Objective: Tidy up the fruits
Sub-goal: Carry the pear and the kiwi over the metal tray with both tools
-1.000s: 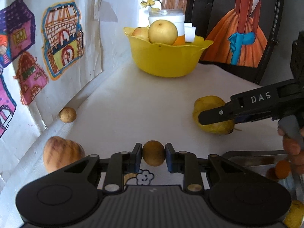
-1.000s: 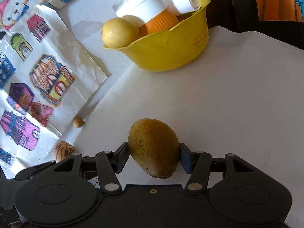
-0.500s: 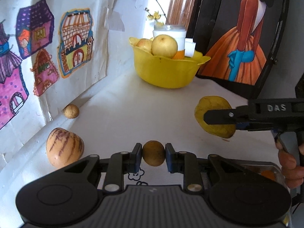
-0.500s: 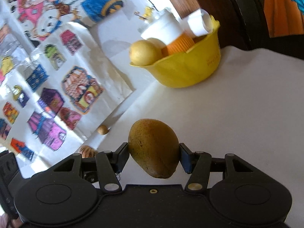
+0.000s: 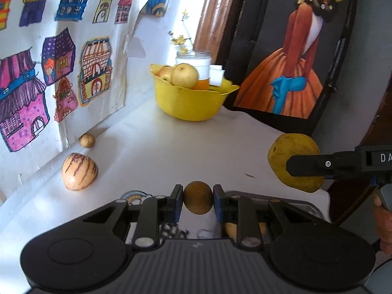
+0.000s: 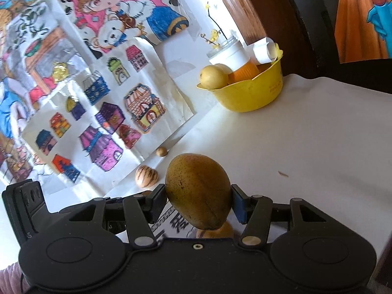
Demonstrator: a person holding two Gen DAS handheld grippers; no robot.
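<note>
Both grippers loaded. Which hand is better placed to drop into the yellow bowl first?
Right, probably. Both are shut on fruit: left gripper on a small brown fruit, right gripper on a mango. In the left view the mango sits ahead, nearer the bowl.

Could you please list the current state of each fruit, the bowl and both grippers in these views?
left gripper: shut on the small brown fruit, lifted.
right gripper: shut on the mango, held off the table.
yellow bowl: upright, holding pale round fruits and a white jar.
striped fruit: resting on the table, untouched.
small round fruit: loose by the wall.
</note>
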